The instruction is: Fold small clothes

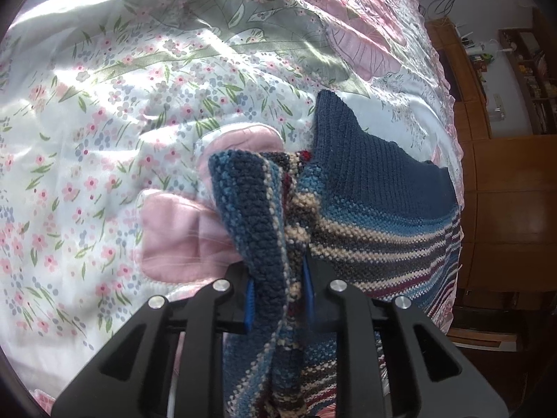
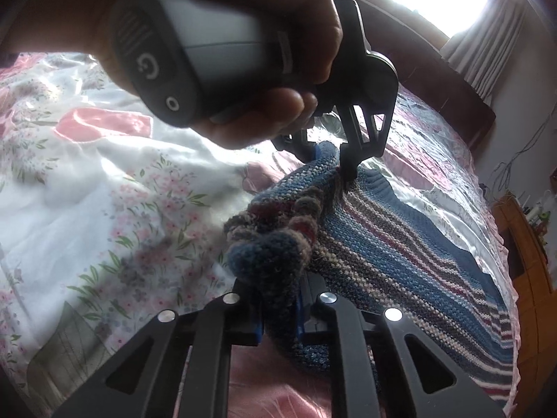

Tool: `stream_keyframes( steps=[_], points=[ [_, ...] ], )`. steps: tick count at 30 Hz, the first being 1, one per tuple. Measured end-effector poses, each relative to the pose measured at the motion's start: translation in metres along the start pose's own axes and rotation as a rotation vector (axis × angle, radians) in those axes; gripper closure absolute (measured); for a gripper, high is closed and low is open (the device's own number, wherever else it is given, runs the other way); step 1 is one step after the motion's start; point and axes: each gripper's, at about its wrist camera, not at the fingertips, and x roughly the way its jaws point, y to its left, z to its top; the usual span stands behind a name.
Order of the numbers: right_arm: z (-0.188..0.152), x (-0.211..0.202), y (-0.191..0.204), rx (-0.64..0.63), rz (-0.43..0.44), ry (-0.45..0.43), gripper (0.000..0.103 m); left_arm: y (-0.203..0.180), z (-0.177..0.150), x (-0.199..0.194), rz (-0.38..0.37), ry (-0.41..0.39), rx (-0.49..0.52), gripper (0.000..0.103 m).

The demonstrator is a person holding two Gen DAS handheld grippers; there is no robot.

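Note:
A striped knitted garment [image 1: 376, 216] in blue, tan and maroon lies on the floral bedspread [image 1: 104, 139], one edge bunched and lifted. My left gripper [image 1: 278, 296] is shut on that bunched edge, blue pads pressing the knit. In the right wrist view the same knitted garment [image 2: 400, 244] spreads to the right, and my right gripper [image 2: 278, 313] is shut on another gathered fold of it. The left gripper [image 2: 334, 160] shows there too, held by a hand [image 2: 243, 52], pinching the garment's far edge.
The bed's right edge [image 1: 456, 174] drops to a wooden floor, with wooden cabinets and shelves [image 1: 515, 80] beyond. A dark headboard [image 2: 435, 80] and a bright curtained window [image 2: 452, 0] stand behind the bed. Open bedspread lies to the left of the garment.

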Motion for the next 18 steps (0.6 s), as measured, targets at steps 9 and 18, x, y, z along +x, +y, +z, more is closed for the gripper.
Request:
stream_keyframes(
  steps=[9, 18],
  points=[
    [0.013, -0.026, -0.025, 0.065, 0.017, -0.038, 0.092, -0.03, 0.003, -0.025, 0.013, -0.028, 0.036, 0.084],
    [0.02, -0.051, -0.056, 0.122, 0.014, -0.07, 0.092, -0.075, 0.003, -0.044, 0.027, -0.045, 0.082, 0.084]
  ],
)
